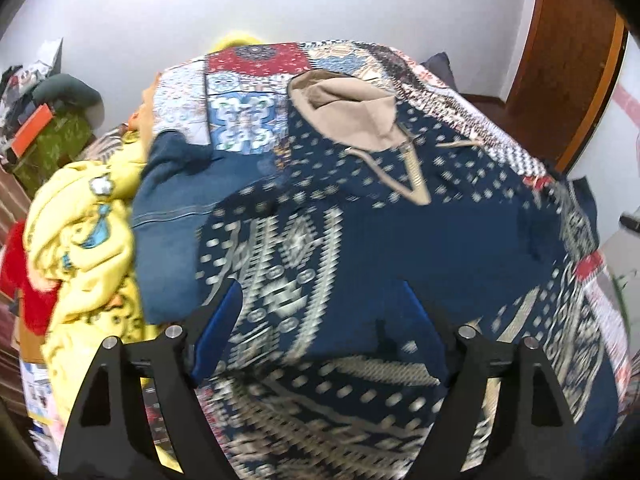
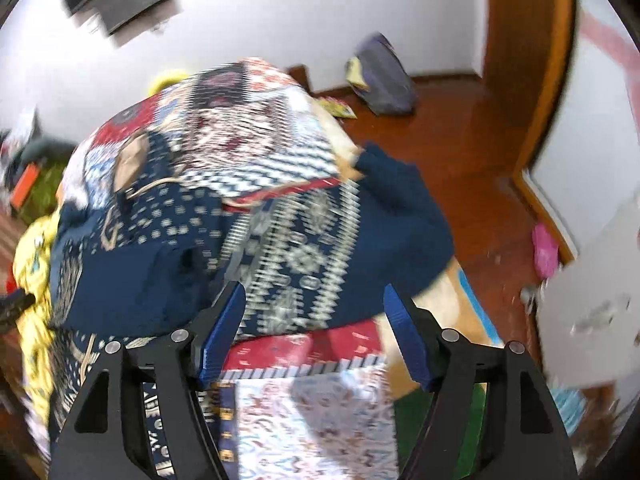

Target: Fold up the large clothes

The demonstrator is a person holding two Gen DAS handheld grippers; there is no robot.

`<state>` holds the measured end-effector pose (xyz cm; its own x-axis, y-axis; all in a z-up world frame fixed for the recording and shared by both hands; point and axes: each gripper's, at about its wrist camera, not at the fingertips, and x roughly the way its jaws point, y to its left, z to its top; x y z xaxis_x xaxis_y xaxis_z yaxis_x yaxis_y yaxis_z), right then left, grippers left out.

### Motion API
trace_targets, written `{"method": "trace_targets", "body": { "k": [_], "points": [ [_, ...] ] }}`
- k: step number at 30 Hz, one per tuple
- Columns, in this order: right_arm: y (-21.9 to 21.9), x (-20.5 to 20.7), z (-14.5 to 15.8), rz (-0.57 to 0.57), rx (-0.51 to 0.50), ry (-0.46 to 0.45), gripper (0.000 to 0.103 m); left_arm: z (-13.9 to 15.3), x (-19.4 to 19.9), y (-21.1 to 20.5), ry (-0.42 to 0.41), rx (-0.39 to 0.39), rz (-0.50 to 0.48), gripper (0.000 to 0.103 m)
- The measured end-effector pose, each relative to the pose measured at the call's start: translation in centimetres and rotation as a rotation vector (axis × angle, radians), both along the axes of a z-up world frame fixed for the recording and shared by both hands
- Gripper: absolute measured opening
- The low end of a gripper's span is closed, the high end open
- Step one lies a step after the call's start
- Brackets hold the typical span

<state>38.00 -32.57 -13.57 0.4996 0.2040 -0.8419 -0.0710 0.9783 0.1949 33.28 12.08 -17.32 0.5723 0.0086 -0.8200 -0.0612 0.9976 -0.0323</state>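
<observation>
Both hand-held grippers, left point(image 1: 320, 308) and right point(image 2: 316, 320), gape wide and empty. The navy patterned hoodie point(image 1: 360, 208) fills mid-frame on the bed point(image 1: 256, 60); its right sleeve point(image 2: 400, 200), though blurred, seemingly overhangs and may slide off.

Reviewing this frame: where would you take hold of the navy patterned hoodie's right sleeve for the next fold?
Probably the sleeve near its plain cuff end, coming from the bed's right edge: it lies spread out sideways past the quilt edge, so the right tongs, open above it, could pinch it.
</observation>
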Motion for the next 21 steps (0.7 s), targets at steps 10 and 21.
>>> {"method": "trace_targets", "body": {
  "k": [10,21],
  "points": [
    [-7.4,3.1,-8.1,-0.224,0.246,0.182,0.068,-4.6,4.0,-3.3,0.097,-0.047,-0.024,0.08],
    [-8.5,6.6,-11.0,-0.325,0.349,0.164,0.048,-6.1,4.5,-2.5,0.123,-0.097,0.01,0.08]
  ]
}}
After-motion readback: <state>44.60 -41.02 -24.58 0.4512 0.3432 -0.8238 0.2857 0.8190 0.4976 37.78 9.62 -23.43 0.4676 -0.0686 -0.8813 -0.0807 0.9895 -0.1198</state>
